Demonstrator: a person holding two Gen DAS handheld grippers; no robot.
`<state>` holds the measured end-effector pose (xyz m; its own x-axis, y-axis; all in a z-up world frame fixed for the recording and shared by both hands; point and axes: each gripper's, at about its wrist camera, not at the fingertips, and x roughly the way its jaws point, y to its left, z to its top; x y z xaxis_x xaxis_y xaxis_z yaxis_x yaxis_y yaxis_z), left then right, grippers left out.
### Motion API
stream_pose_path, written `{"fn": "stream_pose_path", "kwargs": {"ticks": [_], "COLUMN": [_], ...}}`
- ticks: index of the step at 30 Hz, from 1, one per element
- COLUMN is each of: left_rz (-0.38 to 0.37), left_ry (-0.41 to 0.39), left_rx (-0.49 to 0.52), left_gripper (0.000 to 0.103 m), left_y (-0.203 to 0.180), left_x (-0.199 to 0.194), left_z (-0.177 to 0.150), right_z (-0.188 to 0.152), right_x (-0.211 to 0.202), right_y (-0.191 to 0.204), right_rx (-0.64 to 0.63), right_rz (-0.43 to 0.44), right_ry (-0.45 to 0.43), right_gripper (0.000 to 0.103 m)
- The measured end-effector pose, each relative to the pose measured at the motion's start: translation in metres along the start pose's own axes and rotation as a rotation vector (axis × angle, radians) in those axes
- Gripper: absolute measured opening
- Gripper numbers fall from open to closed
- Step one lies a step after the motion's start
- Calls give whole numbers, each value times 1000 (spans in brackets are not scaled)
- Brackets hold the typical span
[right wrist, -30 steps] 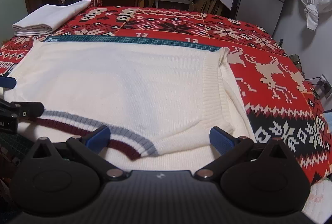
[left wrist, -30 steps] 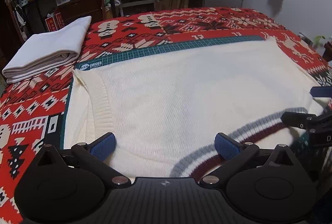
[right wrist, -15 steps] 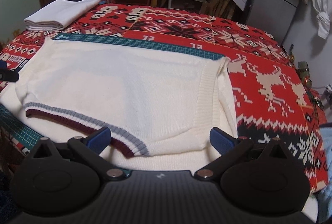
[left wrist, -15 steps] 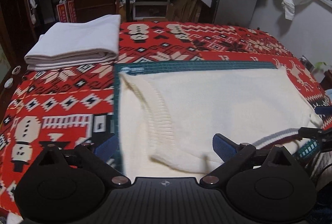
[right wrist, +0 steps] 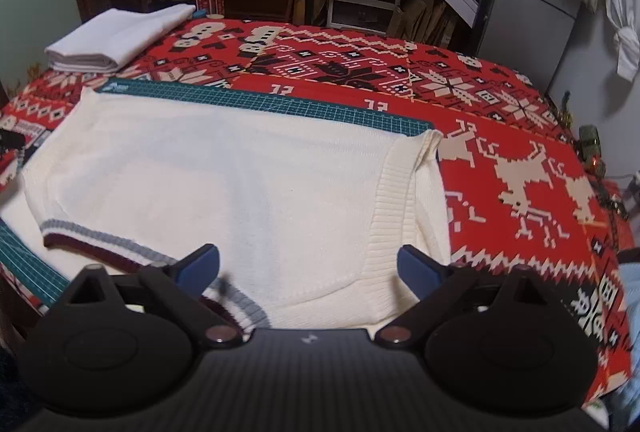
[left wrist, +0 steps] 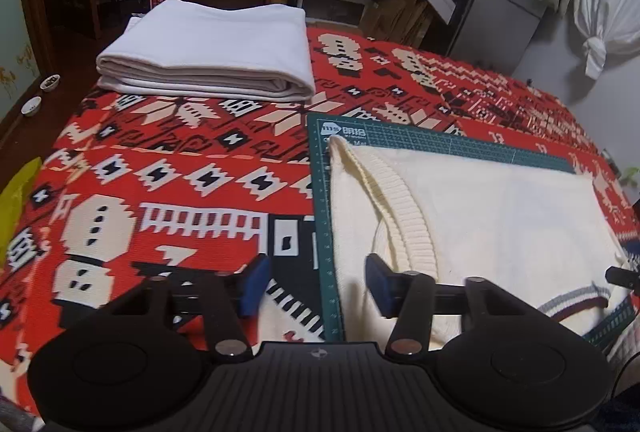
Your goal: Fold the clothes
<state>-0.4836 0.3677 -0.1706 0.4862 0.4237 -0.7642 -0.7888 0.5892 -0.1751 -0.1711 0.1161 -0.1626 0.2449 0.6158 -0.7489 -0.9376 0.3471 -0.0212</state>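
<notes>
both tongs (left wrist: pixel 316 286) (right wrist: pixel 308 266) gape above sweater (right wrist: pixel 224 184)

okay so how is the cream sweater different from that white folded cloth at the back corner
The cream sweater lies spread in one wide, partly folded layer; the white cloth is folded into a compact, thick stack. The sweater is ribbed knit with grey and maroon stripes; the white cloth is plain and smooth. The sweater rests on the green cutting mat; the white cloth sits directly on the red patterned cover. Neither is gripped.

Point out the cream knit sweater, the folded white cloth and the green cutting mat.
cream knit sweater (right wrist: pixel 248 184), right wrist view, flat body panel
folded white cloth (left wrist: pixel 216 36), left wrist view, top layer
green cutting mat (right wrist: pixel 280 102), right wrist view, far edge strip
</notes>
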Motion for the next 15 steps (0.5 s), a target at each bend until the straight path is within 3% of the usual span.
{"fn": "stream_pose_path", "kwargs": {"ticks": [4,6,8,15], "left_rz": [-21,-5,15,81], "left_ry": [-11,-4,6,34], "left_rx": [36,68,102,212], "left_gripper": [34,18,10,5], "left_y": [-9,-14,-19,-36], "left_x": [11,15,19,31], "left_z": [3,3,3,3], "right_z": [-3,-5,-7,-7], "right_x": [-9,-12,-15,-18], "right_y": [3,9,12,11], "right_rx": [43,38,36,71], "right_rz": [-15,-13,-18,-8], "right_ry": [-39,-45,-47,-46], "right_gripper": [86,85,85,85]}}
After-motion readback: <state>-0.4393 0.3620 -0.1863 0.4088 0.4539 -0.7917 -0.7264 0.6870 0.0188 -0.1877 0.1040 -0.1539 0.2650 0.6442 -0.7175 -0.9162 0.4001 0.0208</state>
